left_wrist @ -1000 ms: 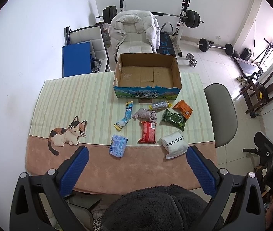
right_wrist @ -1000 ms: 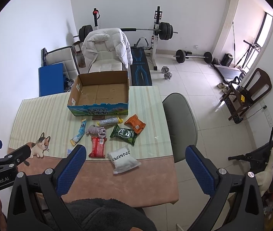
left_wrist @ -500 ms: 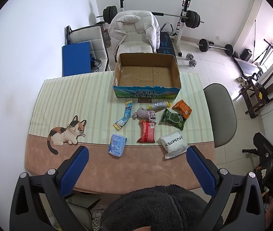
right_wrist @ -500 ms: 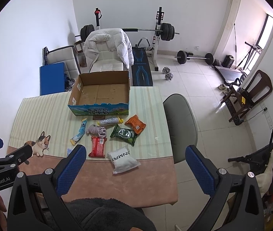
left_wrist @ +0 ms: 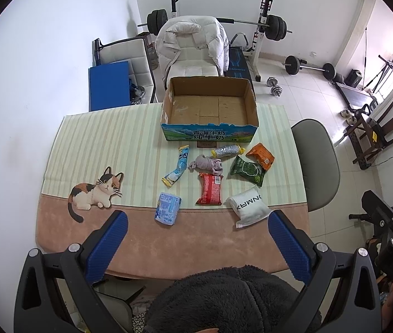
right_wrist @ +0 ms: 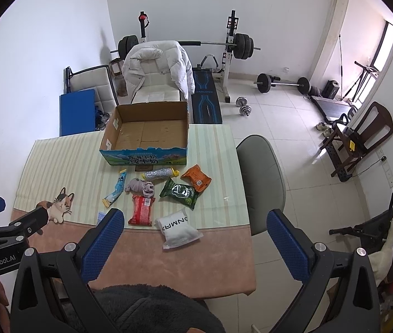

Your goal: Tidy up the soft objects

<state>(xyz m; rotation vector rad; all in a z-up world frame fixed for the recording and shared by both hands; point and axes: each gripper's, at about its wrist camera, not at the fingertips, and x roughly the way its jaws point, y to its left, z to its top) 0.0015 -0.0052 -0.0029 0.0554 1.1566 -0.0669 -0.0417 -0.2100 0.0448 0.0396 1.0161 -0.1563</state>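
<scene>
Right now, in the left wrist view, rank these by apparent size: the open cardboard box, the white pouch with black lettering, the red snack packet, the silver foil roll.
1. Open cardboard box, clearly largest.
2. White pouch with black lettering and red snack packet: look alike; the pouch lies nearer the camera, so unranked.
3. Silver foil roll, smallest, though farther away.

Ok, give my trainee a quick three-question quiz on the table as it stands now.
1. True or false: the cardboard box holds nothing yet.
2. Which packet lies nearest the table's near edge: A) white packet B) orange packet C) green packet?
3. Fill in: the grey cloth lies just beyond the ___ packet.

Key: 1 true; 2 A; 3 red.
</scene>
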